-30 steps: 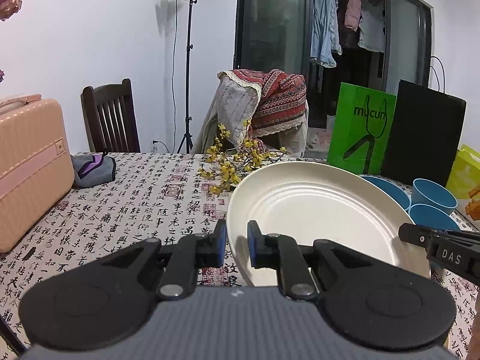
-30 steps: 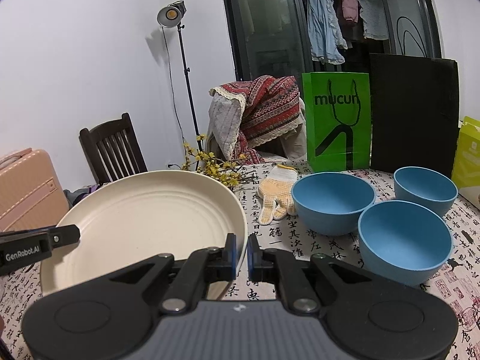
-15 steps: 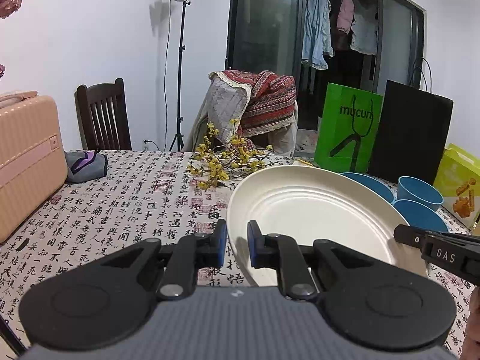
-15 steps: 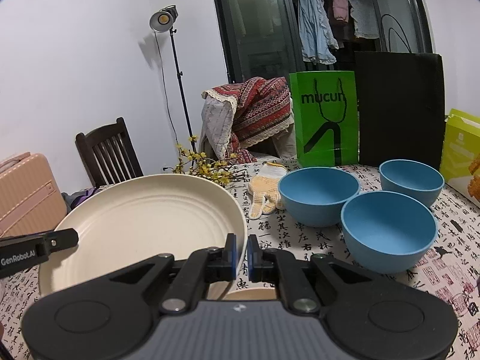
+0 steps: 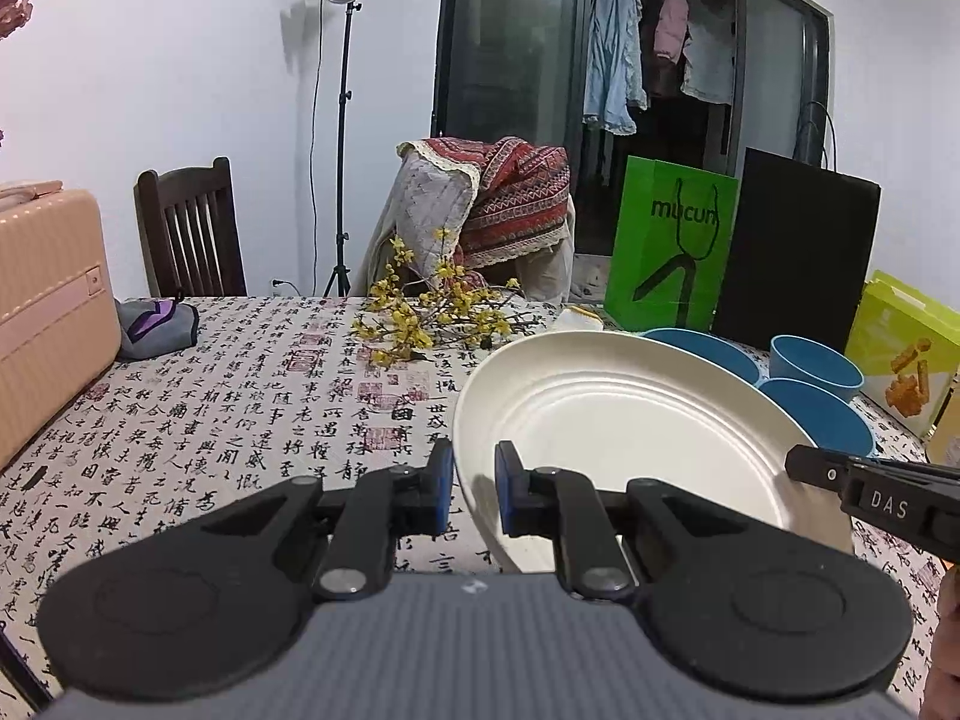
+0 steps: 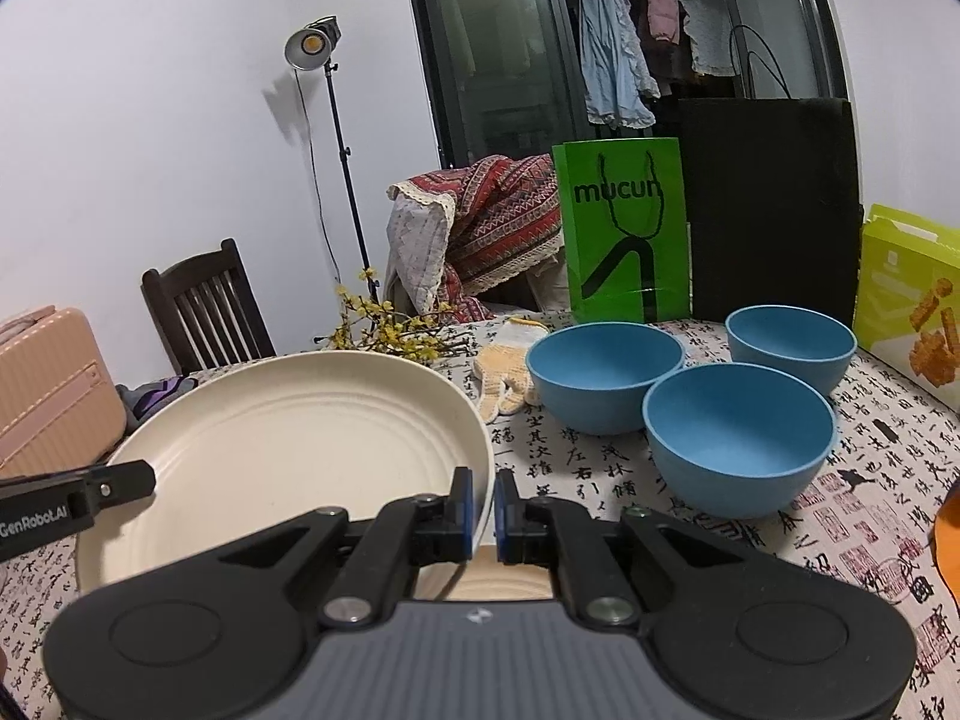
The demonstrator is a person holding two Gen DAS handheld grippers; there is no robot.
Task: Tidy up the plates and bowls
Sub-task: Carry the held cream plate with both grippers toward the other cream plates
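Observation:
A large cream plate [image 5: 630,420] hangs tilted above the table, carried by both grippers. My left gripper [image 5: 474,489] is shut on its left rim, and my right gripper [image 6: 483,510] is shut on its right rim [image 6: 480,462]. Part of a second cream plate [image 6: 498,585] shows just beneath, under the right gripper. Three blue bowls [image 6: 606,375] [image 6: 738,438] [image 6: 789,345] stand close together on the table, to the right of the held plate. In the left wrist view the plate hides most of the bowls [image 5: 816,360].
The table [image 5: 240,396] has a calligraphy-print cloth. On it lie yellow flower sprigs [image 5: 432,312], a knitted glove [image 6: 504,369] and a grey pouch [image 5: 156,324]. A pink suitcase [image 5: 48,312] is at the left, with green [image 6: 624,234], black and yellow bags at the back right.
Both grippers have carried the plate a little to the right and slightly down, keeping their grip. The second plate has come into view under it.

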